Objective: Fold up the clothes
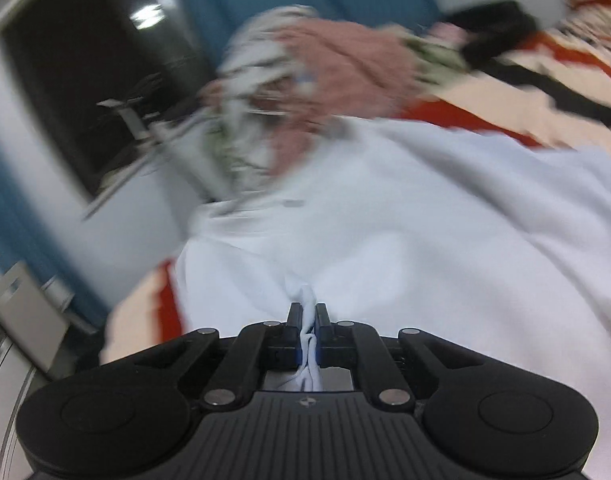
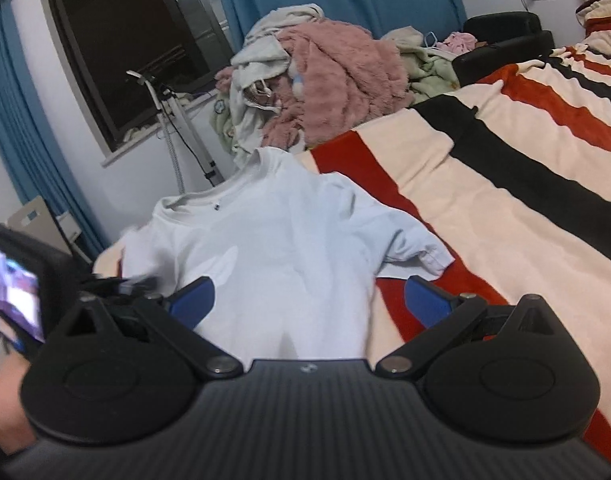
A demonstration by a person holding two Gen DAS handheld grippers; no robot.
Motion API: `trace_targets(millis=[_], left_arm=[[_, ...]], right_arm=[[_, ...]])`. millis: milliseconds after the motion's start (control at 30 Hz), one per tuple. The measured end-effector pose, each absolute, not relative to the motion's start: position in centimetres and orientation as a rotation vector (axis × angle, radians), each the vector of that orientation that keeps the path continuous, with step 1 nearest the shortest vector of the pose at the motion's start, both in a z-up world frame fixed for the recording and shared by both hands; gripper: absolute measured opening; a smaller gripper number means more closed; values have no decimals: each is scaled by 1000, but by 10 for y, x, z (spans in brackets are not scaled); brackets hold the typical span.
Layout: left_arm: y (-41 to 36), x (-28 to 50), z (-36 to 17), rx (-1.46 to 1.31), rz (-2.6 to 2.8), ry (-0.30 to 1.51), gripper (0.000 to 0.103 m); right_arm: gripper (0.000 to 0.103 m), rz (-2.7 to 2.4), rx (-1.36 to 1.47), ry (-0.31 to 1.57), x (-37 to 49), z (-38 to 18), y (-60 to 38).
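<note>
The left wrist view is smeared with motion blur, so the pile of clothes (image 1: 305, 80) beyond the white T-shirt (image 1: 385, 220) shows no detail. In the right wrist view, the gripper body hides the shirt's hem, and the left gripper (image 2: 117, 284) is blurred and cut by the frame edge.

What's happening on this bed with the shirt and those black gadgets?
A person is folding laundry with a hand-held gripper in each hand. The left hand-held gripper is shut on a bunched bit of the white T-shirt, which lies spread on the striped blanket. The right hand-held gripper hangs open over the shirt's lower part, holding nothing. A heap of unfolded clothes waits beyond the shirt's collar. No fold shows in the shirt yet.
</note>
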State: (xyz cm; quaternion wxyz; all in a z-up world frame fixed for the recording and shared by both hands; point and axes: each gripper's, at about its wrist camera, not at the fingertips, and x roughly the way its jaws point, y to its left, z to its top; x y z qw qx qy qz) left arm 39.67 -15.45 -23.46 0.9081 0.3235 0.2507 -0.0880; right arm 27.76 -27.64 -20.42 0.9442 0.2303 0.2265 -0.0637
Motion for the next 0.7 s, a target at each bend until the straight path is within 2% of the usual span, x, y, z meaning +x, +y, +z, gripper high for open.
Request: trace_targets(millis=[100,200,267,367,500,700], left_arm=[[-161,402,-246,645,-187,550,6],[-151,403,-243,564,-202,573,15],[-134,393,-230,464,-239,586,29],[-89,373,-212,282,-276,594,42],[-39,359,-190,70,-234,580,47],[11,404,-196,-142,-136,634,43]], right_arm=[[103,-139,482,461,277,-206,-281],[103,-150,491,459,276,-207,-285],[103,-148,500,461,276,-207,-286],[103,-138,495,463,276,-206,-285],[103,-139,486,463,276,-207,-284],[103,-145,473,480,279,-213,-281]])
